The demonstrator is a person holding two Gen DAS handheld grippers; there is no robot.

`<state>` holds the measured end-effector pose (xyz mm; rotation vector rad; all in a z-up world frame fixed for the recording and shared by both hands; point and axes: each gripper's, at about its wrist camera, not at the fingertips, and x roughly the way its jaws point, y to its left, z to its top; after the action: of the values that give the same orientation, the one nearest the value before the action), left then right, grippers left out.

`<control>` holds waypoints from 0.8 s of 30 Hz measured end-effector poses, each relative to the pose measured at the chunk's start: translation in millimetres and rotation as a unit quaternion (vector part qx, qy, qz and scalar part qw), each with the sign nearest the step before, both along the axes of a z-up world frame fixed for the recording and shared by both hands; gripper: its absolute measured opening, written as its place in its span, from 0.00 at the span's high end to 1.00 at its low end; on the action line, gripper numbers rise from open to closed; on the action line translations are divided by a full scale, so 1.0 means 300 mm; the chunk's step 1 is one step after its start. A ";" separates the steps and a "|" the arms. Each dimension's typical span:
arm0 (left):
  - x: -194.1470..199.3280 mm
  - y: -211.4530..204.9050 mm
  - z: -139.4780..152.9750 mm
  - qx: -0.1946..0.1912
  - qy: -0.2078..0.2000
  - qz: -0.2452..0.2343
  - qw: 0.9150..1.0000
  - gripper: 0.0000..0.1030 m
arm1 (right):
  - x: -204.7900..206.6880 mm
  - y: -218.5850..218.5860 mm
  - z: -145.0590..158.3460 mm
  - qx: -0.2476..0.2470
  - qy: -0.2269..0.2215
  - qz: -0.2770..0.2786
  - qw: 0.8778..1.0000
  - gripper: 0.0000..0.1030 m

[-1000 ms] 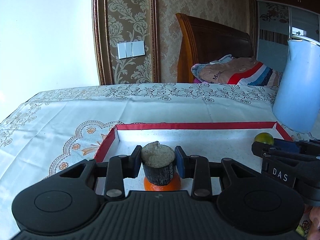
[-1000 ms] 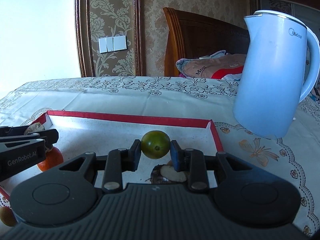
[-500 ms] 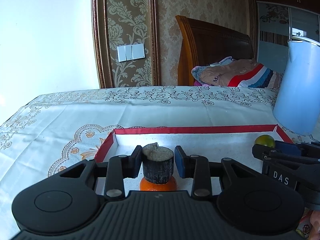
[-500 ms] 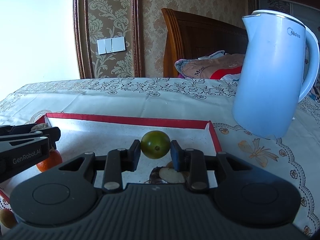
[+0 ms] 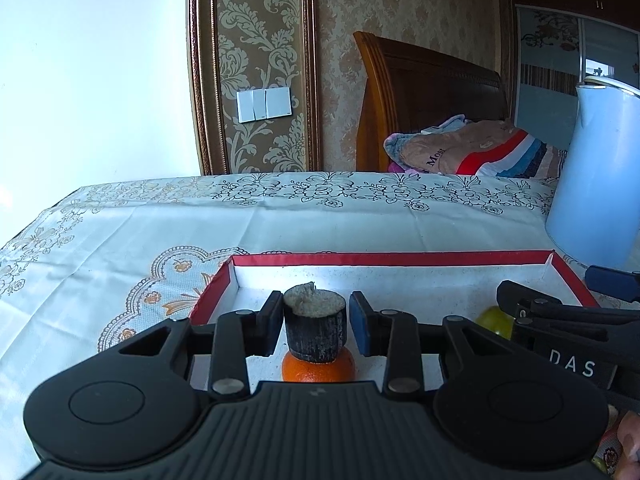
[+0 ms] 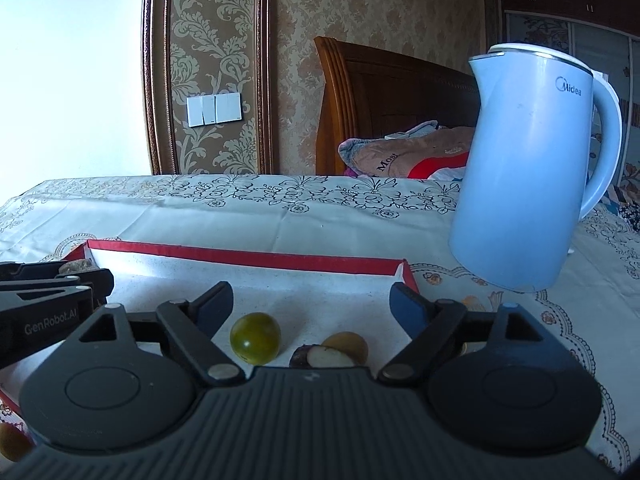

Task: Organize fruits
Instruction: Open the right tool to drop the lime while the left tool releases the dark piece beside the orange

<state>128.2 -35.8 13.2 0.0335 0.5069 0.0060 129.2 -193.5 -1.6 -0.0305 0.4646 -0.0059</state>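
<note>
I kept the left gripper (image 5: 315,326) clamped on a dark sugarcane stub (image 5: 314,328), poised directly above the orange (image 5: 318,368) that sat in the red-rimmed tray (image 5: 400,258), presumably to set it down alongside. The right gripper (image 6: 310,308) had its jaws opening, wide apart, and the green citrus (image 6: 255,338) lay free between them on the tray floor, beside a cut brown fruit (image 6: 320,357) and a tan one (image 6: 347,345), which I read as a release. The tray rested on a white embroidered tablecloth (image 5: 280,224); a pale blue kettle (image 6: 524,184) stood just beyond its right corner, with a wooden headboard (image 6: 384,92) and damask wallpaper (image 5: 256,40) behind.
</note>
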 end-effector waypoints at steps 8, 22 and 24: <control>-0.026 0.012 0.003 -0.005 -0.005 -0.003 1.000 0.66 | -0.036 -0.012 0.010 0.002 -0.012 -0.007 1.000 0.07; -0.088 0.025 -0.004 -0.003 -0.019 -0.006 1.000 0.54 | -0.114 -0.012 0.010 0.002 -0.013 0.004 1.000 0.00; -0.090 0.021 -0.009 -0.001 -0.016 -0.008 1.000 0.54 | -0.126 -0.014 0.013 0.005 -0.013 0.006 1.000 0.00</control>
<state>101.3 -29.4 10.4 0.0363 0.4744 -0.0087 91.4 -197.6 2.3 -0.0233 0.4384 0.0072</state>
